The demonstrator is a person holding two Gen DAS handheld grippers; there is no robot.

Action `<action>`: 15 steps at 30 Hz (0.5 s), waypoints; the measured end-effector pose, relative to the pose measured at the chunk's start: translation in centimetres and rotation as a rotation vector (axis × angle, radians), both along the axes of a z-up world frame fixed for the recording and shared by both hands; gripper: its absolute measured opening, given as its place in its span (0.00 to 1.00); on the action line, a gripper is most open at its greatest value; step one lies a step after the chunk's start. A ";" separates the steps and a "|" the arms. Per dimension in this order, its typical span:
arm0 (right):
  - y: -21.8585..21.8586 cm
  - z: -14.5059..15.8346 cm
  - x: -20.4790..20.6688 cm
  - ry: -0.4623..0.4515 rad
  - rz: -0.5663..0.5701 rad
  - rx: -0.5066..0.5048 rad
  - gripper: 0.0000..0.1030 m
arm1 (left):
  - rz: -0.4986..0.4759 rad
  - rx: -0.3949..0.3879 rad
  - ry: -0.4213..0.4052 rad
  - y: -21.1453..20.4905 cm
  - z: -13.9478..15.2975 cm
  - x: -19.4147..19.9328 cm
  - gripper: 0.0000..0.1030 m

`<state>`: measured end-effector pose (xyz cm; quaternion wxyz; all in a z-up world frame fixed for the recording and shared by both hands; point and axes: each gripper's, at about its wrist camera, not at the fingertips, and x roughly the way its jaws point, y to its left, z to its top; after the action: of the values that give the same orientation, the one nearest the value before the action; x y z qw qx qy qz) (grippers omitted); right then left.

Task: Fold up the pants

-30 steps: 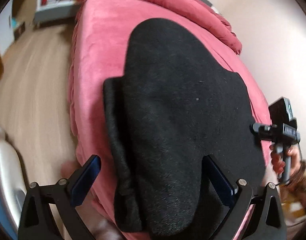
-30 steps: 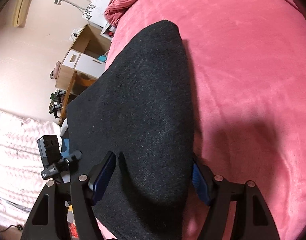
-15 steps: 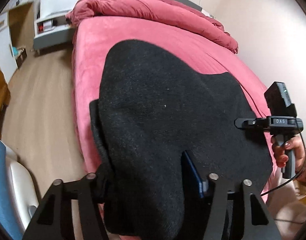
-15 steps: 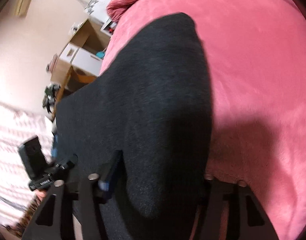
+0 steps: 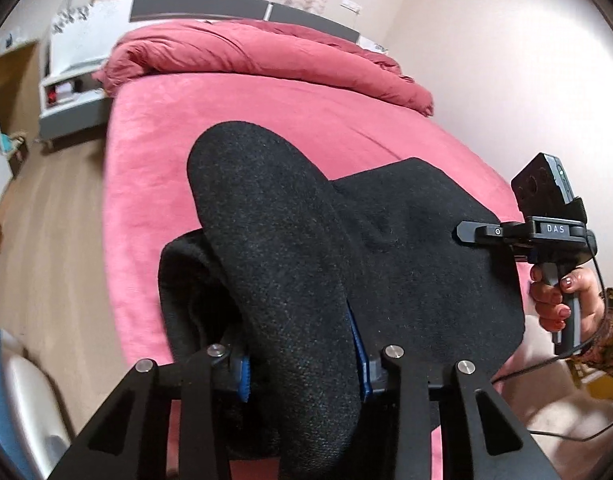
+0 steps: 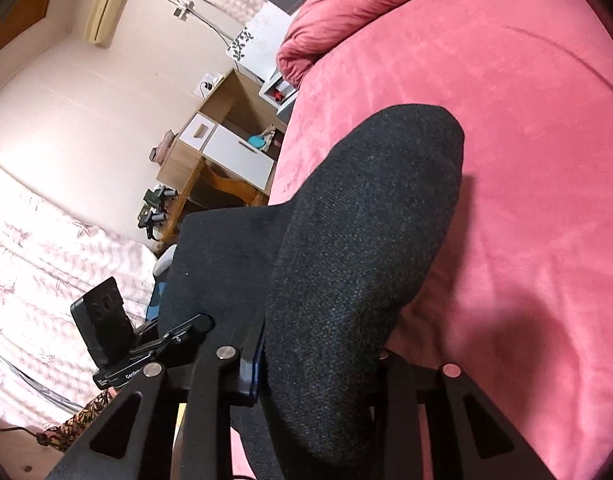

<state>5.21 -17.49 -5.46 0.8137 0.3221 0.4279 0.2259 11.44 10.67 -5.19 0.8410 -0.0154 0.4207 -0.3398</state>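
Black pants [image 5: 406, 248] lie spread on the pink bed [image 5: 154, 168]. My left gripper [image 5: 302, 364] is closing its jaws on a bunched ridge of the fabric, and the blue pads [image 5: 242, 372] press into it. That near edge is raised off the bed. In the right wrist view my right gripper [image 6: 320, 360] is closing on another raised fold of the pants [image 6: 366, 240]. One blue pad [image 6: 258, 356] shows against the cloth; the other is hidden behind it. Each view shows the other gripper, the right gripper [image 5: 478, 232] and the left gripper [image 6: 186, 328], at the pants' edge.
A rolled pink duvet [image 5: 246, 48] lies at the head of the bed below a grey headboard [image 5: 202, 6]. A white nightstand [image 5: 70, 92] and wooden floor [image 5: 46, 240] are to the left. A wall [image 5: 506, 80] runs along the right. A wooden desk [image 6: 222, 148] stands beyond.
Both grippers went from open around the pants' near edge to closed on it. The pinched fabric has risen off the bed into a ridge, and both cameras sit higher.
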 end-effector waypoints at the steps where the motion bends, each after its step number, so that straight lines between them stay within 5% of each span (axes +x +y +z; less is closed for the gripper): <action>1: -0.7 0.3 -0.5 -0.004 -0.011 -0.002 0.27 | -0.010 -0.004 0.006 -0.8 -0.2 -0.2 0.37; 5: -3.6 0.2 -2.4 0.003 -0.059 -0.039 0.27 | -0.021 0.030 0.040 -3.8 -1.9 -0.7 0.42; 12: -6.1 -5.6 -2.7 0.162 -0.107 0.014 0.40 | 0.072 0.181 0.020 -4.3 -3.2 0.9 0.94; 15: -6.0 -5.9 -2.6 0.143 -0.103 -0.007 0.48 | 0.084 0.165 0.065 -2.9 -3.8 1.4 1.00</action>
<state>2.61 -23.45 -11.32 0.7926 0.3563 0.4687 0.1588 12.83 7.76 -9.02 0.8389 0.0253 0.4732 -0.2676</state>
